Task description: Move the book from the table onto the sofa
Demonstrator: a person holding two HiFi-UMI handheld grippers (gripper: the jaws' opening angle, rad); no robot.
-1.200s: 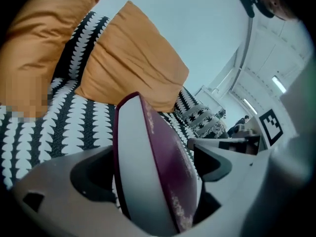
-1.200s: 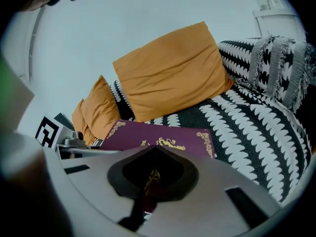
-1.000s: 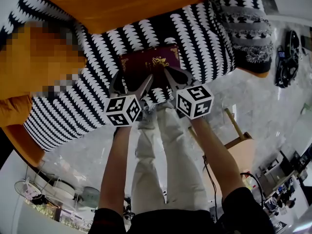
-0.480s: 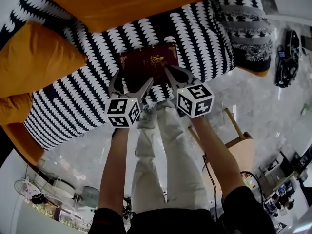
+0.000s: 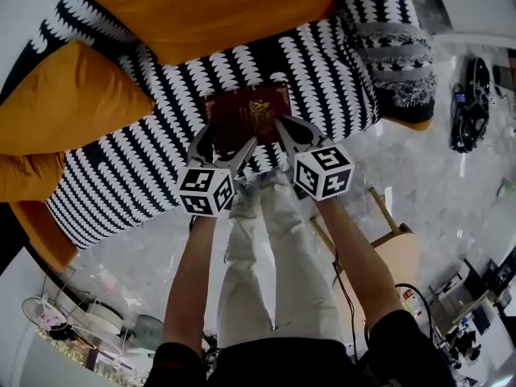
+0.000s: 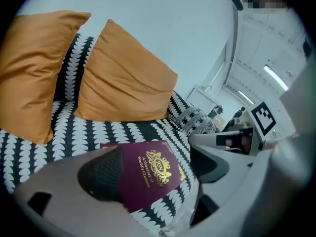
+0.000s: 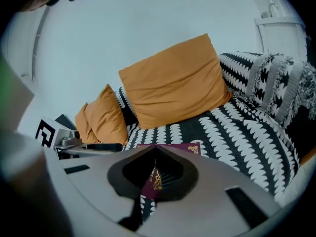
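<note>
- Near the front edge of the seat, head view: where do we locate the book?
- We locate the book lying flat, cover up, on the sofa, close to the seat's front edge and in front of the orange cushions.
- Gripper condition, same view?
- We read the left gripper with jaws spread, its tips over the book's near left corner. The right gripper has its jaws pressed together over the book's near right edge. We cannot confirm contact from above.
- Left gripper view?
- We see the left gripper with jaws apart; they have just been closing slightly. The book lies on the seat between and beyond them, and neither pad presses on it. The orange cushions lean against the backrest.
- Right gripper view?
- We see the right gripper with jaws together and nothing pinched. The book shows through the hollow of the pads and just past them, flat on the seat. The orange cushions stand behind it.
</note>
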